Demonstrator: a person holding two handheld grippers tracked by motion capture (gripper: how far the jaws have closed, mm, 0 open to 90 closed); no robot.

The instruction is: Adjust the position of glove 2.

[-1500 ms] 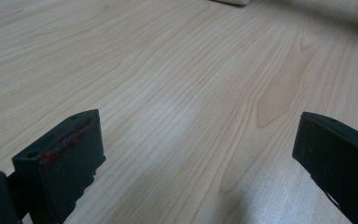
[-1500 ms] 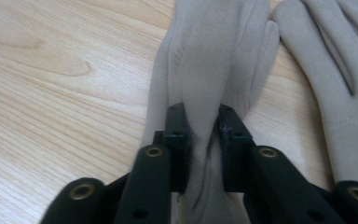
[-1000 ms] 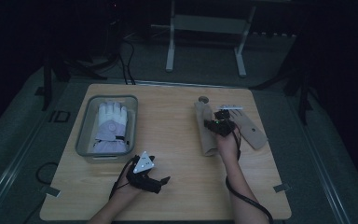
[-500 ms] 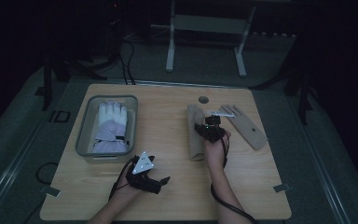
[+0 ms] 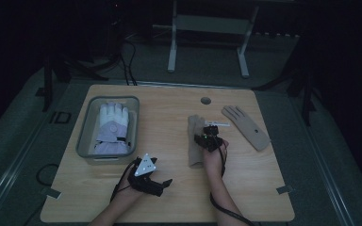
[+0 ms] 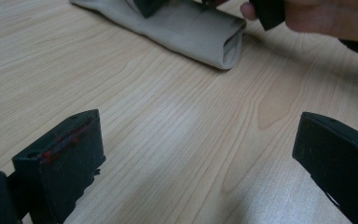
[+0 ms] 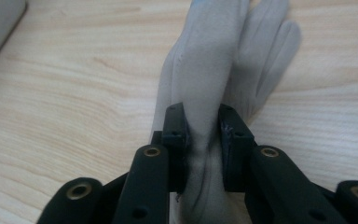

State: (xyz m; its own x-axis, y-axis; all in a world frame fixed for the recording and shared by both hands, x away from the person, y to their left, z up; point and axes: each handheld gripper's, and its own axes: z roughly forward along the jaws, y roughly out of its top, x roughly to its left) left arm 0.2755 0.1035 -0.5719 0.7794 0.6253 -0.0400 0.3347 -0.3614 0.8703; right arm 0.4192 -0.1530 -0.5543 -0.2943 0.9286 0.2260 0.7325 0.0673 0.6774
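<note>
The high view is very dim: the room beyond the table (image 5: 122,197) sinks into near black, and only the tabletop catches a weak, even light from above, with faint, soft shadows. Detail there is muddy and grainy. Both gripper views are much brighter, showing wood grain crisply at mid distance. In the left gripper view the near tongs (image 6: 200,158) are slightly soft. In the right gripper view the beige glove (image 7: 223,56) blurs toward the top edge.

High view overhead; 2 gripper views near, sharing the beige glove (image 6: 200,30).
</note>
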